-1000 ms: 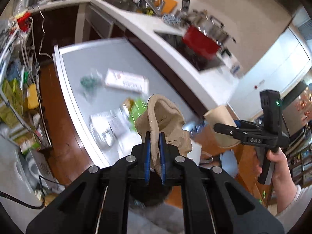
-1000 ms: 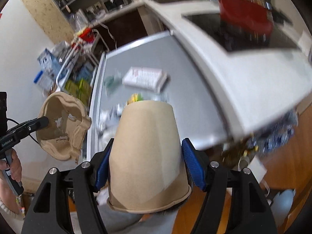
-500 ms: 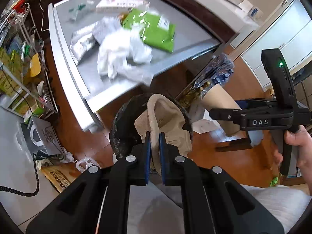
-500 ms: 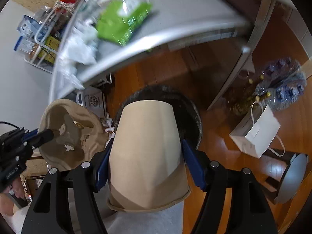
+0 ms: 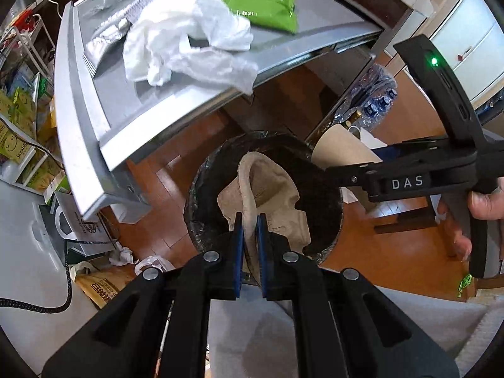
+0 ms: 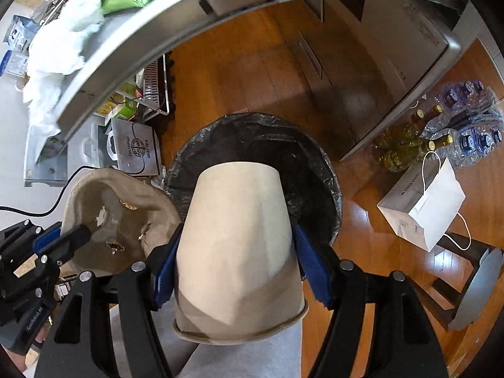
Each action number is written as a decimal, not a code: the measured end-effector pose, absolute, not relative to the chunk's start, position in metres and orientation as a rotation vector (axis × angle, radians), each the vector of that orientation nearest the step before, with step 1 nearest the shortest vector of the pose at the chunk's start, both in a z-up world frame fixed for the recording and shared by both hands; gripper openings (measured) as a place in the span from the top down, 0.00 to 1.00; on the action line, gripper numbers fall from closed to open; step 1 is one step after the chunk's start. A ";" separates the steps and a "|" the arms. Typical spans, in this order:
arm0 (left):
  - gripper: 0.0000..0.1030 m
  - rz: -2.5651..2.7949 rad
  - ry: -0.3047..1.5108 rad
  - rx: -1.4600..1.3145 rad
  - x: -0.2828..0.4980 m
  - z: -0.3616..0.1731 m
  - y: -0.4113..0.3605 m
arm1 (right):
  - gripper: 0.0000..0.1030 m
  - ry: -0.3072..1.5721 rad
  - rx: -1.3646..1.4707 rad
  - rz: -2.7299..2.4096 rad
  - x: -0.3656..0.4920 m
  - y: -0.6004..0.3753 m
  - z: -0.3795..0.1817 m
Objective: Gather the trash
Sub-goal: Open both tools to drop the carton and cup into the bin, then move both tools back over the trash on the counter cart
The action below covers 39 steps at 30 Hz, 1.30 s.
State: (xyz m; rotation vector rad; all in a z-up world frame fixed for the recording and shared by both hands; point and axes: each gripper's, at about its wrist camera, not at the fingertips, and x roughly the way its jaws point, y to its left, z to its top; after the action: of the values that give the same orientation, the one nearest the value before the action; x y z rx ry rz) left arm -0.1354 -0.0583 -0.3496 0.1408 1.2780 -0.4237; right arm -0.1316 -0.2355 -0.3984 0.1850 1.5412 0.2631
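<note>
Crumpled pulp tray (image 5: 271, 195) at frame centre, rim pinched between nearly closed blue pads of left gripper (image 5: 249, 245), over black-lined bin (image 5: 201, 189). Paper cup (image 6: 239, 245), mid-frame in right view, clamped base-forward by right gripper (image 6: 234, 264), jaws spread to cup width, above same bin. White wrappers (image 5: 186, 34) and green packet (image 5: 261, 3) upper frame on grey table (image 5: 78, 119).

bright, even daylight fills both views. heavy fisheye bending curves the steel table edge (image 6: 201, 9) near the top, with black vignette corners. glare streaks the wood floor (image 6: 356, 208) at centre right; the upper edges smear slightly.
</note>
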 end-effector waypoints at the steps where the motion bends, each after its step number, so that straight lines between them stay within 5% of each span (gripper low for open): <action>1: 0.91 -0.422 1.282 0.143 -0.134 -0.352 -0.059 | 0.35 1.546 0.179 0.262 -0.131 -0.234 -0.401; 8: 0.90 -0.448 1.317 0.154 -0.128 -0.362 -0.071 | 0.34 1.597 0.199 0.238 -0.128 -0.236 -0.420; 9: 0.84 -0.450 1.317 0.167 -0.128 -0.362 -0.072 | 0.31 1.596 0.188 0.233 -0.129 -0.236 -0.421; 12: 0.36 -0.435 1.292 0.193 -0.127 -0.356 -0.074 | 0.19 1.581 0.166 0.215 -0.129 -0.240 -0.418; 13: 0.32 -0.431 1.271 0.193 -0.129 -0.351 -0.075 | 0.17 1.576 0.170 0.216 -0.129 -0.241 -0.415; 23: 0.30 -0.391 1.208 0.195 -0.131 -0.309 -0.062 | 0.14 1.471 0.079 0.199 -0.137 -0.245 -0.358; 28: 0.15 -0.371 1.135 0.159 -0.131 -0.272 -0.059 | 0.07 1.352 0.035 0.200 -0.148 -0.241 -0.299; 39: 0.09 -0.301 0.876 0.093 -0.094 -0.181 -0.049 | 0.04 0.972 0.052 0.189 -0.119 -0.233 -0.174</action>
State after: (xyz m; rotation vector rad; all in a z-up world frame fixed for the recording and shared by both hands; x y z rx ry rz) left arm -0.0944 -0.0493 -0.1814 0.0931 0.8756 -0.3010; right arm -0.1190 -0.2332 -0.1745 0.0517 0.9722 0.1889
